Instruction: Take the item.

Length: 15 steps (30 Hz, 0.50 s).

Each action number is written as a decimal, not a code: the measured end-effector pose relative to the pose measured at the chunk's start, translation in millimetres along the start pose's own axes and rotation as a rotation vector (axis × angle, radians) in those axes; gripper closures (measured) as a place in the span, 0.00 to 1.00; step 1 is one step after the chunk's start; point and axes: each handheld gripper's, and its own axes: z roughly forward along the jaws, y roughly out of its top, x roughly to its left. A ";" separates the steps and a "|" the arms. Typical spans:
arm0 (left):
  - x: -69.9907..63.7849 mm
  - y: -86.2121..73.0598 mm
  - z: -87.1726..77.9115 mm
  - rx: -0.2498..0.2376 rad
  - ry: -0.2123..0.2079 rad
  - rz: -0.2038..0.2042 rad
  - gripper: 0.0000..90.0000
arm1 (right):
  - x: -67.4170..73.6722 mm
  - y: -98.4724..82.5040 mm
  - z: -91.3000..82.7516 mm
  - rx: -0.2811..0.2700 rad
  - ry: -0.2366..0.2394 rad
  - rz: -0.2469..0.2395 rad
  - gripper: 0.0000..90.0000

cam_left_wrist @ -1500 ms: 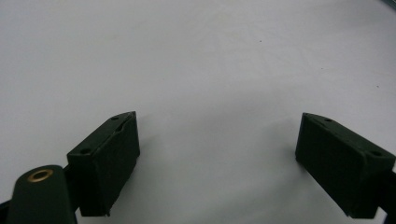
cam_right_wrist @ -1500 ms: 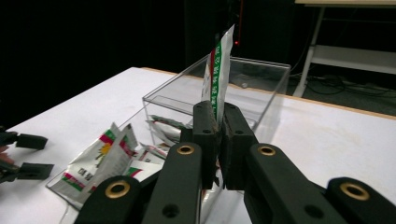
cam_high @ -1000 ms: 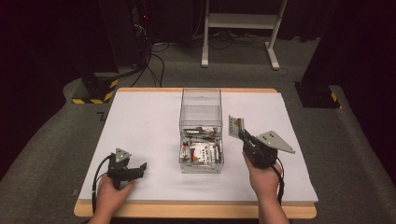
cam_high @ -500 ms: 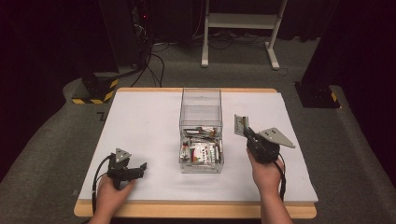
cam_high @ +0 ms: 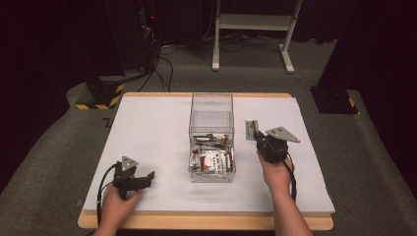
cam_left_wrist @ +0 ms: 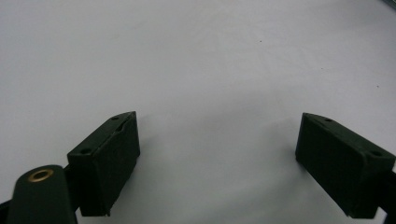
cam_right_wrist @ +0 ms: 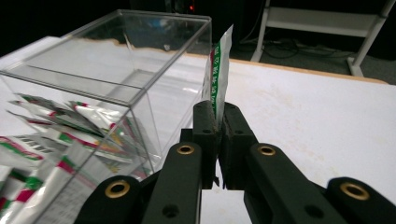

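Your right hand-held gripper (cam_right_wrist: 218, 135) is clenched tight on a thin packet (cam_right_wrist: 218, 74). The packet stands up on its edge between the two black jaws. It is white with green and red print, but you see it almost edge-on, so the words on it are too thin to read. Its bottom end is hidden down between the jaws. From the high view, the same packet (cam_high: 252, 130) looks like a small grey slip, held just to the right of the clear plastic box (cam_high: 212, 105) and not touching it.

The box sits in the middle of the white surface (cam_high: 147, 128). More packets (cam_high: 211, 157) lie piled in its near half. They overlap, so you cannot count them. In the right gripper view the box wall cuts across them and some run off the edge of the picture.

Your left hand-held gripper (cam_left_wrist: 217, 154) is released, its jaws wide apart with nothing between them. It rests low on the bare surface, well away from the box. In the high view your left hand (cam_high: 116, 204) covers part of it.
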 end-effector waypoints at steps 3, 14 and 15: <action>0.0 0.0 0.0 0.000 0.000 0.000 0.15 | 0.7 2.2 6.0 0.008 -0.002 0.005 0.97; -0.3 -0.1 0.0 0.000 0.000 -0.001 0.15 | 0.4 -12.6 22.7 0.048 0.001 0.025 0.97; -0.3 -0.1 0.0 0.000 -0.001 -0.001 0.15 | -0.9 -14.9 25.2 0.057 0.001 0.026 0.97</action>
